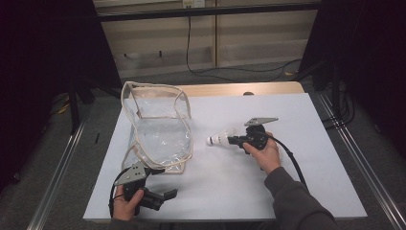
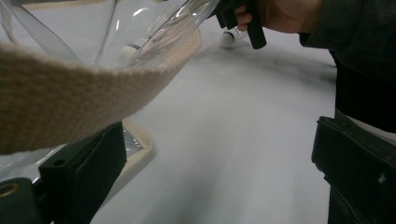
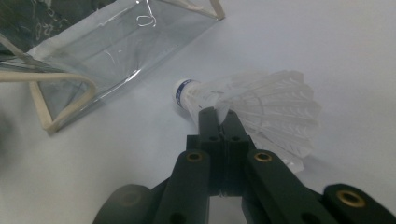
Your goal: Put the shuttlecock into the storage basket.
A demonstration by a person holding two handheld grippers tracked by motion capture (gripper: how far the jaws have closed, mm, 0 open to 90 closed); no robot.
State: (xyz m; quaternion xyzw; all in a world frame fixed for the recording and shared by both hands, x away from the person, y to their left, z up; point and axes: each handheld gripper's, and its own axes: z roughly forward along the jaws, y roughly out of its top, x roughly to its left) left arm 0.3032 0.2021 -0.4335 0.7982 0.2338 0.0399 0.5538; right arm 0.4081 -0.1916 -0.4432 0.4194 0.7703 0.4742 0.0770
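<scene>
A white feathered shuttlecock [image 3: 252,109] is pinched in the right hand-held gripper [image 1: 235,140], whose jaws are closed tight on the feather skirt just behind the cork. The cork is white with a blue band around it; any lettering on that band is too small to read. In the high view the shuttlecock [image 1: 221,138] sits at or just above the white bench [image 1: 287,191] near its middle, cork pointing toward the clear bag [image 1: 160,129] to the left, with a gap of bare bench between them.

The bag is see-through plastic edged in cream woven tape, standing open and slumped on the left half of the bench. No brand or label can be made out on it.

The right hand [image 1: 264,154] grips its tool from behind, the forearm in a dark sleeve [image 1: 297,203] coming in from the lower edge, the tool lying roughly level and aimed left. The left hand [image 1: 125,201] holds the left hand-held gripper [image 1: 167,195] at the near left corner, just below the bag's nearest edge. Its jaws stand wide apart, with the cream strap [image 2: 70,98] passing above one of them and nothing held between them.
</scene>
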